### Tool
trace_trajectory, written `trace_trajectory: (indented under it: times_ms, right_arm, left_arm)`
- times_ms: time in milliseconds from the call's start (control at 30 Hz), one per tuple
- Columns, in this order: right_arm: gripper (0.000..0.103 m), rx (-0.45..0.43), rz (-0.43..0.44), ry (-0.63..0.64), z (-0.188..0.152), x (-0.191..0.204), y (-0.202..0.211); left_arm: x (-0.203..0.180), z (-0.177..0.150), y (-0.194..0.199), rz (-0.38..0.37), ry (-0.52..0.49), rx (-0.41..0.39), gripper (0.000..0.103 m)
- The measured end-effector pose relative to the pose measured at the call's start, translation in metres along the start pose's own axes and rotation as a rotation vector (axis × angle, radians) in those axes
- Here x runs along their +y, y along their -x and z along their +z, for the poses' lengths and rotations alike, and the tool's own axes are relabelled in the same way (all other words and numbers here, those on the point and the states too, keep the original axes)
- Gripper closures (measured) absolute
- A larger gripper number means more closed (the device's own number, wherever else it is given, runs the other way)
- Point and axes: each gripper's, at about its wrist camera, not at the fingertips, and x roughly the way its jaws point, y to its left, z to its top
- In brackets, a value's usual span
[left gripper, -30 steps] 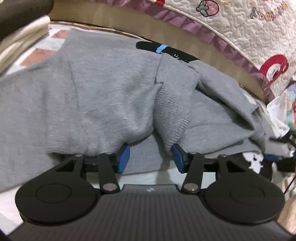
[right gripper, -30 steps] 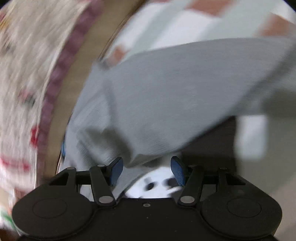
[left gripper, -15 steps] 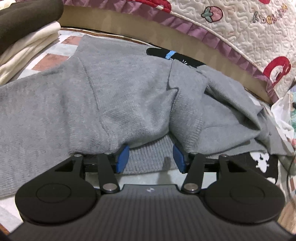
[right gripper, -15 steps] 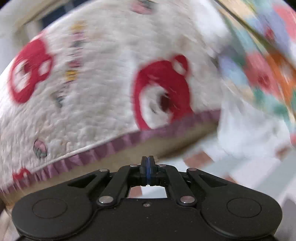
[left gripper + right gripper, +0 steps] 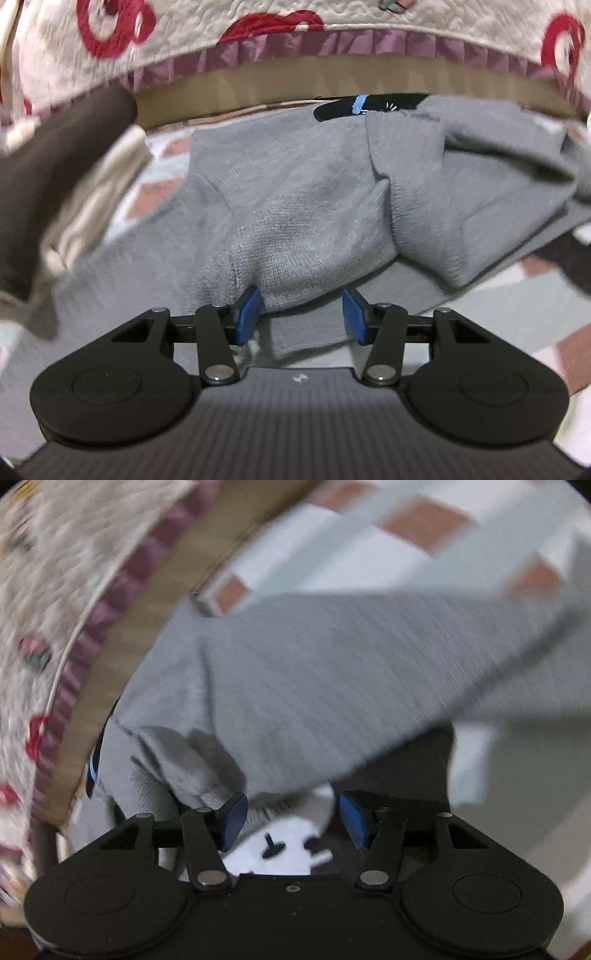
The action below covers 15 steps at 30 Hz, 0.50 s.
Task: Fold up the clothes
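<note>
Mid-fold, judged: grey sweater (image 5: 303, 206) rumpled just ahead of the spread left gripper (image 5: 302, 315) and spread right gripper (image 5: 290, 821), neither pinching; next needs an edge grasp.

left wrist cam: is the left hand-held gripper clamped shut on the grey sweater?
No. The left hand-held gripper is open, its blue pads spread either side of a fold of the grey sweater.

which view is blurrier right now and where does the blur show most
The right wrist view is blurrier: the grey sweater and quilted cover are streaked, while the right gripper stays sharp. In the left wrist view the sweater knit is fairly crisp between the open left gripper fingers; the folded stack at the left edge is smeared, and the fisheye bends the quilt border.
</note>
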Motion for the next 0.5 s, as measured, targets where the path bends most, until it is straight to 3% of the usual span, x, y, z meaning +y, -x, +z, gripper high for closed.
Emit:
trace_trajectory:
  times_ms: [167,267,300,333,367,400,433,500]
  right_arm:
    - [0.032,-0.028,0.015,-0.042,-0.004,-0.003,0.0]
    - [0.02,-0.107,0.027,0.039,0.004,0.011,-0.001]
    - [0.017,-0.136,0.03,0.071,0.008,0.016,-0.001]
    - [0.02,-0.164,0.034,0.102,0.011,0.021,-0.001]
    - [0.027,-0.192,0.038,0.134,0.014,0.026,-0.001]
    - [0.069,-0.221,0.041,0.166,0.017,0.031,-0.002]
    - [0.089,-0.249,0.045,0.198,0.02,0.036,-0.002]
    - [0.09,-0.305,0.052,0.262,0.027,0.046,-0.003]
  left_arm:
    - [-0.003,0.002,-0.007,0.062,-0.076,-0.021,0.056]
    - [0.006,0.008,-0.016,0.067,-0.062,-0.007,0.097]
    - [0.009,0.012,-0.017,0.072,-0.064,-0.015,0.102]
    - [0.013,0.017,-0.018,0.077,-0.066,-0.028,0.103]
    - [0.016,0.021,-0.019,0.083,-0.069,-0.04,0.103]
    - [0.02,0.026,-0.02,0.088,-0.072,-0.053,0.103]
    - [0.023,0.032,-0.018,0.106,-0.082,-0.078,0.103]
    - [0.03,0.044,-0.011,0.178,-0.105,-0.149,0.103]
